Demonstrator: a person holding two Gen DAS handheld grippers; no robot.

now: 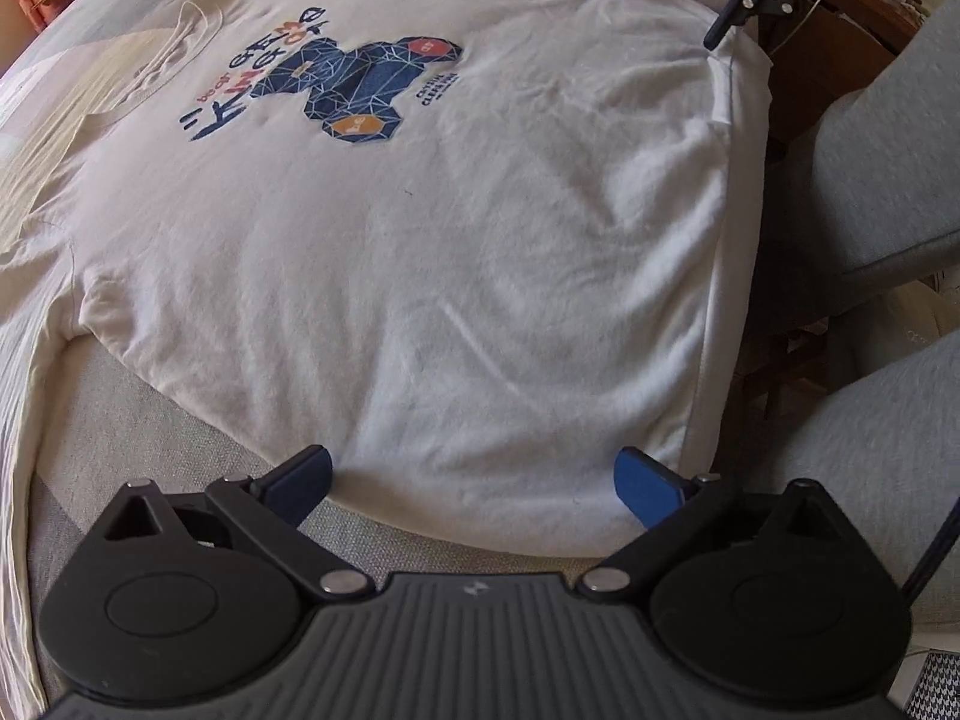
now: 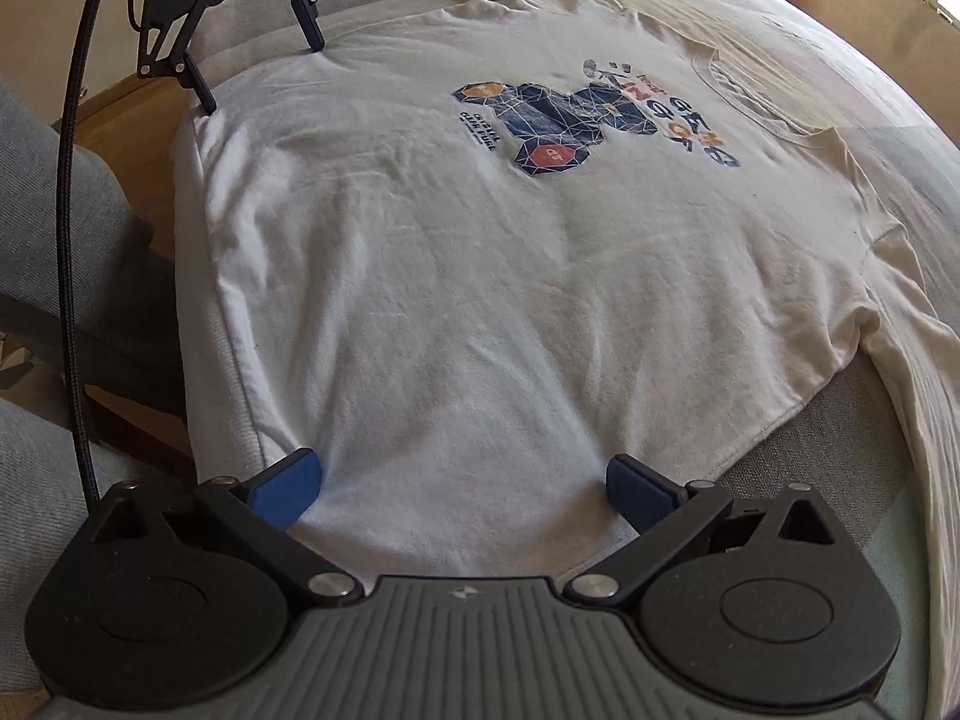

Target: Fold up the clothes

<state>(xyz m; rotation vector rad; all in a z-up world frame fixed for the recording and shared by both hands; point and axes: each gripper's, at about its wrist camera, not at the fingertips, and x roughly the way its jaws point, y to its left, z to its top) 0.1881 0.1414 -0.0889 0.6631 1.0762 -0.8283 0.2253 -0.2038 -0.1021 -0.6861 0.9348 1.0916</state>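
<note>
White long-sleeved T-shirt is seen spread flat, front up, on a bed with a grey cover, and it serves as the landmark for everything else. A blue and orange geometric print with lettering is shown on the chest. The shirt's bottom hem lies along the bed's edge, with grey-clad legs of a person just beyond that hem. The neckline is placed at the far side from the hem, and one sleeve is stretched out along the bed cover.

The left gripper is held at one hem corner of the shirt, its blue fingers spread wide apart with the cloth's edge lying between them, nothing clamped. The right gripper is held at the opposite hem corner, its blue-padded jaws likewise parted over the fabric and closed on nothing.

A black cable is seen hanging beside the hem, near the legs.
</note>
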